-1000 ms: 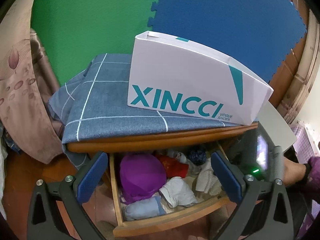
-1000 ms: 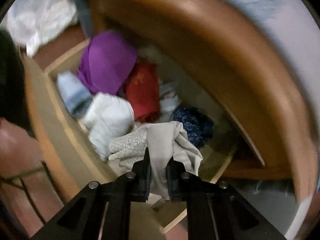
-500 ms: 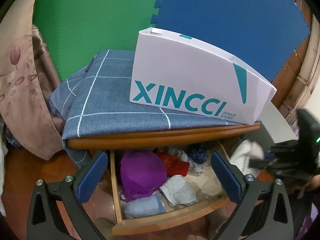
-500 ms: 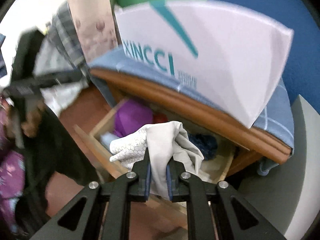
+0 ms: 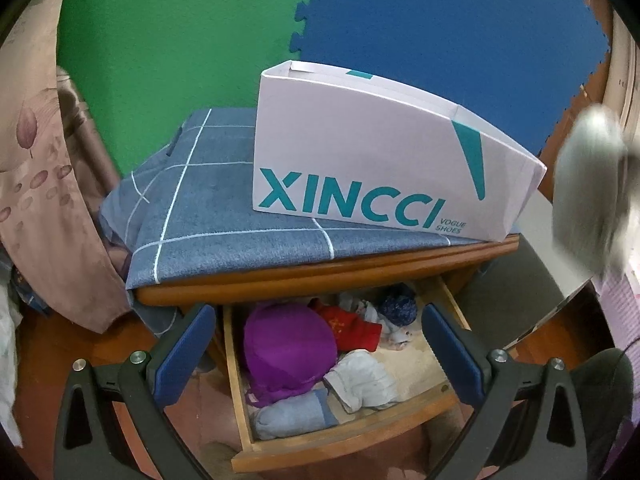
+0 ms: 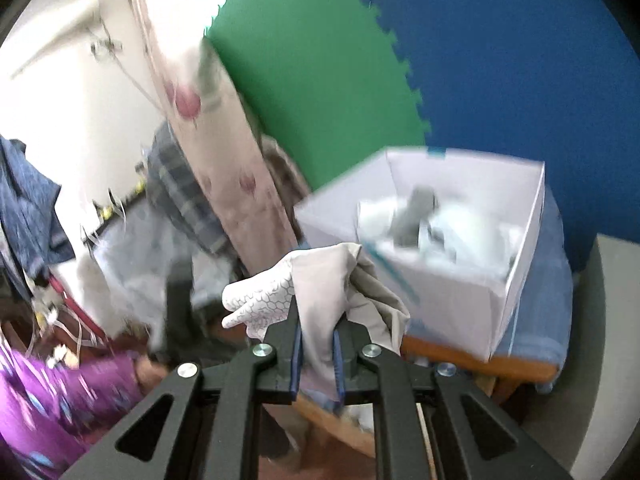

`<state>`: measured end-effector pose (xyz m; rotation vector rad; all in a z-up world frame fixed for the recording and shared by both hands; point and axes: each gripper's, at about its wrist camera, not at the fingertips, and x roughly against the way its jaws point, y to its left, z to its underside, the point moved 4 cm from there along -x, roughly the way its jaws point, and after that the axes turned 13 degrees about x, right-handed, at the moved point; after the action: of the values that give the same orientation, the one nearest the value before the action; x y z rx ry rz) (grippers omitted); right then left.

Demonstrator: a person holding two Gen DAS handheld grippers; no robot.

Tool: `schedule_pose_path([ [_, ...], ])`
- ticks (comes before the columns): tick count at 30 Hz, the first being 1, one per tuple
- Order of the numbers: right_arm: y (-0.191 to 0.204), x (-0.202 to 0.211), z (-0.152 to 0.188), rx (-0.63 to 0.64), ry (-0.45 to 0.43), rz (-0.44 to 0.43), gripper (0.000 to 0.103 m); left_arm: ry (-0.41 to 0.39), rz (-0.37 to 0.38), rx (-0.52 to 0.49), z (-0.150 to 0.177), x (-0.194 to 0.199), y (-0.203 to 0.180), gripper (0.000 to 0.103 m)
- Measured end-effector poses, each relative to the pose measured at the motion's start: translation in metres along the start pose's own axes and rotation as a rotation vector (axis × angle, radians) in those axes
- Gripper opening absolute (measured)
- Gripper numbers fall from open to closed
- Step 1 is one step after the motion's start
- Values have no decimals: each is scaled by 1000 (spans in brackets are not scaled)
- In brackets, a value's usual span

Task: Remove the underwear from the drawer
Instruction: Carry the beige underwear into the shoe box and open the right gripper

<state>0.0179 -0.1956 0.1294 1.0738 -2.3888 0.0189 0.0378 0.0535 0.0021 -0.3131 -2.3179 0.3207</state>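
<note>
Underwear [image 6: 320,300] lifted from drawer [image 5: 344,446], beside XINCCI box [image 5: 384,168]

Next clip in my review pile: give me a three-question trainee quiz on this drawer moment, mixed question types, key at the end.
1. True or false: the left gripper holds a garment.
2. What is the right gripper clamped on? A) purple garment B) beige underwear C) shoe box
3. Fill in: the XINCCI shoe box stands on a blue checked ____.

Key: 1 false, it is open above the open drawer. 2 B, beige underwear. 3 cloth.

drawer [image 5: 344,446] open – top access free, shoebox [image 5: 384,168] above
</note>
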Motion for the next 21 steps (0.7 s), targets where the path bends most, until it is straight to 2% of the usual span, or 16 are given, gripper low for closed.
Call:
schedule_pose_path([
  [5, -30, 3, -55, -32, -59, 63, 12, 1, 6, 12, -2, 2, 3, 102],
  [7, -49, -8, -71, -63, -54, 93, 12, -3, 5, 10, -2, 2, 3, 102],
  [10, -89, -34, -91, -108, -15, 182, 12, -3, 5, 3, -1, 1, 1, 102],
  [17, -170, -98, -87, -273, 110, 297, 12, 8, 15, -19, 1, 0, -2, 102],
  [21, -199, -118, -78, -325, 164, 351, 12, 17, 23, -24, 2, 0, -2, 102],
])
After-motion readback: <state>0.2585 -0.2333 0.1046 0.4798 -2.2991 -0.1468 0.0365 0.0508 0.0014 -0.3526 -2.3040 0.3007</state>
